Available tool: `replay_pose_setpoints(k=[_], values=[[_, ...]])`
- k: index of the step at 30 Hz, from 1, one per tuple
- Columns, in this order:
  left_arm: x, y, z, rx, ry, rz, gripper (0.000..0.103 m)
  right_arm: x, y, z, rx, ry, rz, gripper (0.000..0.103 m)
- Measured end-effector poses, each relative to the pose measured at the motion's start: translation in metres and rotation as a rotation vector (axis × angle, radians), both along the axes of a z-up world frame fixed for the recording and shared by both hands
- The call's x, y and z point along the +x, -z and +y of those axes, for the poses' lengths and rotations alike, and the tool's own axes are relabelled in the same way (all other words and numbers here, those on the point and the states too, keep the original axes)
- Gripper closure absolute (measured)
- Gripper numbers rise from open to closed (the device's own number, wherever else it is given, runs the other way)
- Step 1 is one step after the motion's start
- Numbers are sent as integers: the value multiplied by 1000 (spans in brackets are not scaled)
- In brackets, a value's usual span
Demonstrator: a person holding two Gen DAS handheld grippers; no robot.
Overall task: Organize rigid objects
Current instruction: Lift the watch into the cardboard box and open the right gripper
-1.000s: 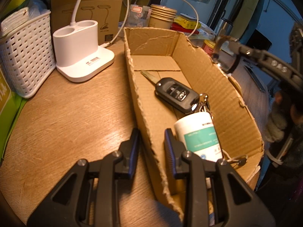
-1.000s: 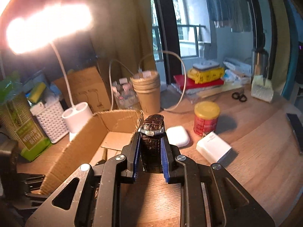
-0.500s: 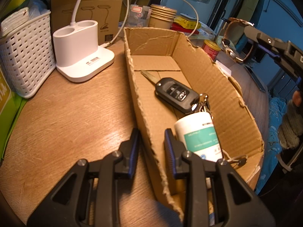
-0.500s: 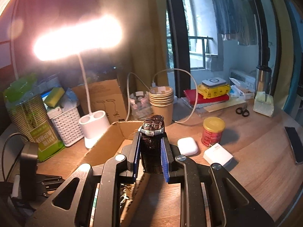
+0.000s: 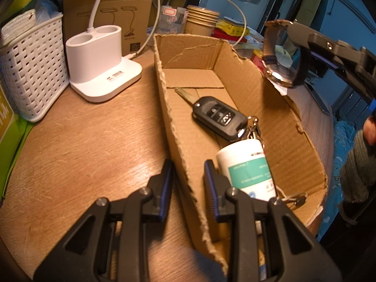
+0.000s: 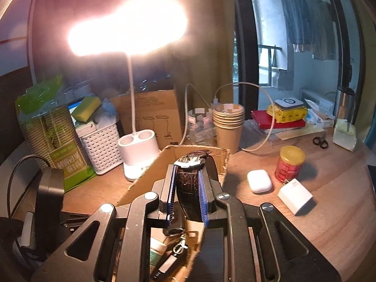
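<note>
While the left claw (image 5: pixel 188 178) pinches the cardboard box (image 5: pixel 277 117) wall, the right claw (image 6: pixel 187 193) clamps the watch (image 6: pixel 190 178), strap upright

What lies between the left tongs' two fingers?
In the left wrist view, the torn wall of the brown cardboard box stands between the left tongs' fingers, clamped.

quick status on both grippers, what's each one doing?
Left gripper: jaws closed on the near wall of the cardboard box.
Right gripper: jaws closed on the brown-strap wristwatch, above the box.
</note>
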State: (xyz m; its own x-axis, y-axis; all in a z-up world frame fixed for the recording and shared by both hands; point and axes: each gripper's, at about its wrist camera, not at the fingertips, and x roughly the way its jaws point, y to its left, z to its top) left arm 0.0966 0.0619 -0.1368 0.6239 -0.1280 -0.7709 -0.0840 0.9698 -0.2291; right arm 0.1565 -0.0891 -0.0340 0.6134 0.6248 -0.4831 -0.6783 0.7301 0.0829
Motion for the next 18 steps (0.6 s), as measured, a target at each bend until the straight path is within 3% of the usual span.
replay_pose_setpoints(k=[18], values=[[-1,0,-1,1,1,0,74,21,42,29,-102,-13,83,83]])
